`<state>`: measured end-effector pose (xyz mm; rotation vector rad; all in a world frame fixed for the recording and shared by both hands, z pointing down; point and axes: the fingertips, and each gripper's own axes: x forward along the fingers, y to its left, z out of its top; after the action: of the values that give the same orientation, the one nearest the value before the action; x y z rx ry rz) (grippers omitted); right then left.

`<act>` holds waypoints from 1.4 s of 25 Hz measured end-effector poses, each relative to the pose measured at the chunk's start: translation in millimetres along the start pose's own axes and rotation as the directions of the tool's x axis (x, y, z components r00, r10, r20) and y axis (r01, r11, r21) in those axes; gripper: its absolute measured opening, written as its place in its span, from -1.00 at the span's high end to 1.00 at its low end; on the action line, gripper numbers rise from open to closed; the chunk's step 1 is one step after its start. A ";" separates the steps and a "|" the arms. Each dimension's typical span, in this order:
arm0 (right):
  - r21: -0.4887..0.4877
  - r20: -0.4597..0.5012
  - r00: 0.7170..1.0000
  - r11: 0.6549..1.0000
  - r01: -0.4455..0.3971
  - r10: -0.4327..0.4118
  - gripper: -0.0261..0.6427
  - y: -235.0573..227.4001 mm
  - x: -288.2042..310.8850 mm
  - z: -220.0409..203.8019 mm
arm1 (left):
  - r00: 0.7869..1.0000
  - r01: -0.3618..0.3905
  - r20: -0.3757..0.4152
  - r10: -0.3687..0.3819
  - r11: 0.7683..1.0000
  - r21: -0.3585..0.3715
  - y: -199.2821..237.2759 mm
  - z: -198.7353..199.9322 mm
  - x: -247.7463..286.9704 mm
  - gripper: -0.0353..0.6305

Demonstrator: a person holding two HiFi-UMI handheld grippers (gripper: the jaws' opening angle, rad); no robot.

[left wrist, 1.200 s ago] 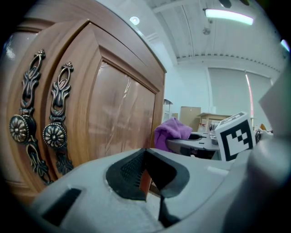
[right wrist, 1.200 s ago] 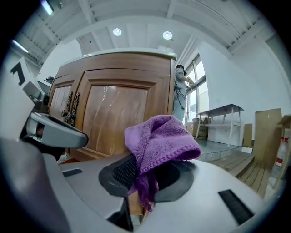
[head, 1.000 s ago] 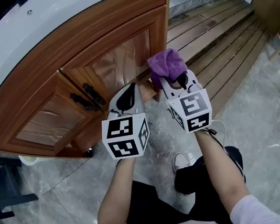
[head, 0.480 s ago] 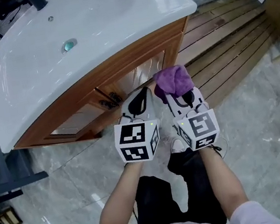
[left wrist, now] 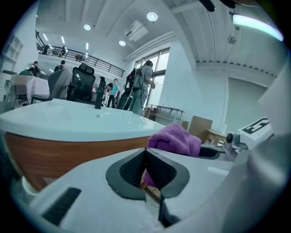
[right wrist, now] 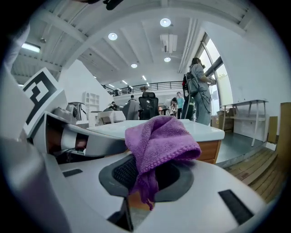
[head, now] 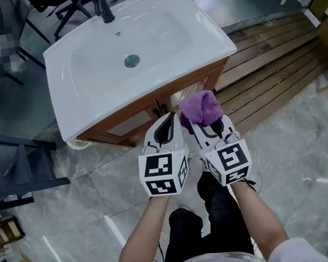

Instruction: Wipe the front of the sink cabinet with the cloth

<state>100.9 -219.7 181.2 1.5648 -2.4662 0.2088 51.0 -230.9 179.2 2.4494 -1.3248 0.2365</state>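
Observation:
A purple cloth [head: 200, 109] [right wrist: 159, 141] [left wrist: 175, 139] is bunched between the jaws of my right gripper [head: 208, 125] [right wrist: 146, 178], which is shut on it. My left gripper [head: 165, 128] [left wrist: 145, 169] is beside it, jaws shut with nothing between them. Both are held up, a little short of the wooden sink cabinet [head: 127, 124] [left wrist: 68, 150]. Its front shows only as a narrow strip under the white basin [head: 126, 34] in the head view. The black door handles [head: 158, 106] are just beyond the left gripper.
A black tap [head: 105, 9] stands at the basin's far edge. A dark chair frame [head: 18, 170] sits to the left on the marble floor [head: 101, 200]. Wooden decking [head: 270, 59] runs to the right of the cabinet. People stand in the background of both gripper views.
The head view has risen and pulled back: the cabinet doors filled the frame before, now the whole basin top shows. Both grippers rose with it; the cloth stays in the right one.

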 end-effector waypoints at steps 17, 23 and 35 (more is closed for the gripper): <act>-0.072 0.085 0.977 0.980 -0.188 0.194 0.70 163.0 -135.4 153.5 | 0.982 -0.158 0.103 0.160 0.987 -0.024 -35.3 100.1 -240.8 0.88; -0.060 0.082 0.970 0.973 -0.222 0.227 0.70 191.3 -173.2 167.2 | 0.980 -0.157 0.126 0.154 0.988 0.011 -56.0 111.3 -285.6 0.88; -0.063 0.091 0.969 0.973 -0.224 0.229 0.70 197.7 -193.6 175.6 | 0.985 -0.130 0.121 0.126 0.991 0.026 -78.1 110.8 -295.8 0.88</act>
<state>-16.3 -6.9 -38.9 1.2998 -2.7017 0.1038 -48.5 -3.2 -30.8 2.4424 -1.5434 0.1480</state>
